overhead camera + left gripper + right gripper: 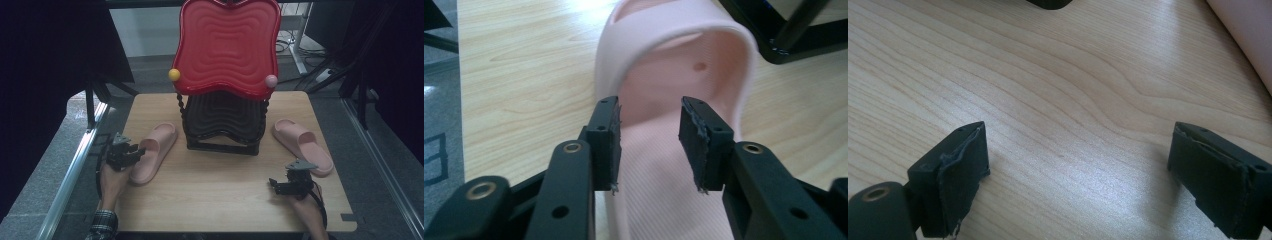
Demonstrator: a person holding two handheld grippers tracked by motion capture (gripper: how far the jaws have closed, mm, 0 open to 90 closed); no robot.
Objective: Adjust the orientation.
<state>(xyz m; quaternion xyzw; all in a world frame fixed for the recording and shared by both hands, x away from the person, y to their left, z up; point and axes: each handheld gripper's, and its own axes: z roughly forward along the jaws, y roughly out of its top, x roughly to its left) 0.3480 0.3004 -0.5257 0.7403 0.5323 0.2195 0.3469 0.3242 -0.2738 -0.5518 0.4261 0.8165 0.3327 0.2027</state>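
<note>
Left gripper view: the left gripper [649,147], jaws half open, straddles the side wall of the pink slipper [674,90] at frame centre without pinching it, apparently lined up to grip that edge.

Bare table [220,185] between both slippers – black rack [223,122] blocks the middle.

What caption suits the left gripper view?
Left tool straddling the side wall of a pink slipper on the wooden table.
</note>
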